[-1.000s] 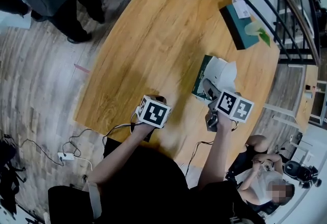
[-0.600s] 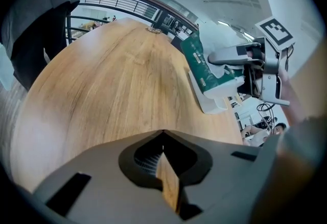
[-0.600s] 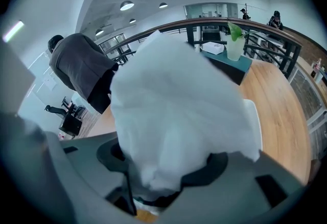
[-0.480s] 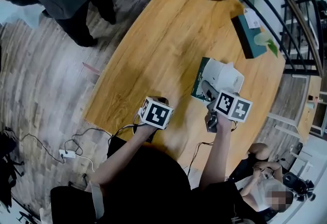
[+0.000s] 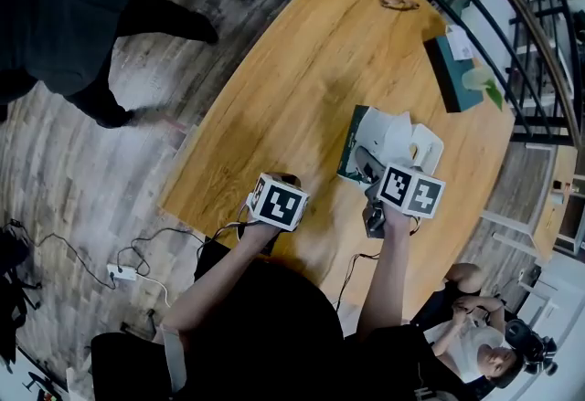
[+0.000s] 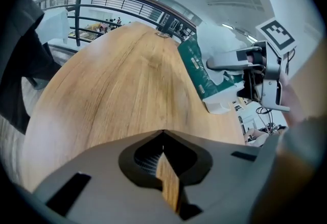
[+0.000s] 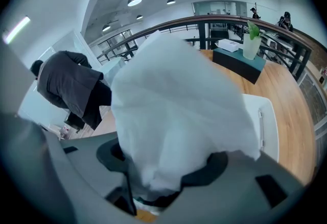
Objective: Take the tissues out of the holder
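1. Tongs, quantity: two. The left tongs (image 6: 163,133) are sitting with the tips together. Only a thin sliver of wood grain is showing behind the tips, and nothing is lying between them. They are hanging over the bare lower middle of the tabletop (image 5: 292,89). The right tongs (image 7: 168,184) are clamping partway closed on the tissues (image 7: 173,110). The white wad is filling the gap between both sides and bulging up across the centre of the right gripper view.

2. Tissues, quantity: one bundle. In the head view it is sitting right of centre, directly above the marker cube of the right tongs. One green wrapper (image 5: 351,145) is showing along its left edge.

3. Holder (image 5: 428,146), quantity: one, white. It is lying on the tabletop just beside the bundle, on its right. Whether the tissues are touching it cannot be told.

4. Other items on the tabletop:
- One dark green box (image 5: 451,72) is standing near the upper right edge, with one pale vase (image 5: 477,78) on it.
- One small brown object (image 5: 399,2) is lying near the top, well apart from the rest.

5. Surroundings:
- One person in dark clothing (image 5: 55,15) is standing on the floor at upper left.
- One person (image 5: 475,340) is sitting at lower right.
- One power strip (image 5: 116,277) is lying on the floor at lower left.
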`<action>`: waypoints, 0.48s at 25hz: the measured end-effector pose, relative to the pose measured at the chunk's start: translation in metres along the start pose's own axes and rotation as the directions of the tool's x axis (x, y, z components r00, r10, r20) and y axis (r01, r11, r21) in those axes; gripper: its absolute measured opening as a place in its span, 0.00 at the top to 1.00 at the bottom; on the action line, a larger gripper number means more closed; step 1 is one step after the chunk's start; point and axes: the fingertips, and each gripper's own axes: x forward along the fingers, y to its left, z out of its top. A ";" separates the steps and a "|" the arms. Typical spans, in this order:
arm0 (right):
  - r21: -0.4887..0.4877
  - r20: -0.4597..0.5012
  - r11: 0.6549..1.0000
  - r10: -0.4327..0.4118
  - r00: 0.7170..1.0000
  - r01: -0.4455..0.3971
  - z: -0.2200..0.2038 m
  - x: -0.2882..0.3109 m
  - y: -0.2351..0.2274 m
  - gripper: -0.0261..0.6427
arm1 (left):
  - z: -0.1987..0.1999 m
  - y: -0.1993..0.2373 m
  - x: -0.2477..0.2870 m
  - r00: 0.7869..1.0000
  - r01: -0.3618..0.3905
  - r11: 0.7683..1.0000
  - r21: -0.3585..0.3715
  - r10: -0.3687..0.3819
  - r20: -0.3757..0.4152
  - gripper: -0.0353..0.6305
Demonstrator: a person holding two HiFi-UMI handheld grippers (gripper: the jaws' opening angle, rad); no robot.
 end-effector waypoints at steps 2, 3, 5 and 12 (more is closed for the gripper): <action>-0.012 -0.006 1.000 0.006 1.000 -0.006 -0.004 0.000 0.006 0.56 | -0.002 0.003 -0.003 1.000 -0.005 1.000 -0.004 0.005 0.003 0.94; -0.017 -0.010 1.000 0.009 1.000 -0.009 -0.006 0.001 0.009 0.56 | -0.002 0.005 -0.004 1.000 -0.008 1.000 -0.005 0.008 0.005 0.94; -0.026 -0.020 1.000 0.016 1.000 -0.017 -0.012 0.002 0.016 0.56 | -0.005 0.006 -0.005 1.000 -0.005 1.000 -0.010 0.005 0.007 0.94; -0.058 -0.053 0.998 0.026 0.998 -0.029 -0.036 0.003 0.035 0.56 | -0.012 0.009 -0.011 1.000 -0.006 1.000 -0.011 0.006 0.009 0.94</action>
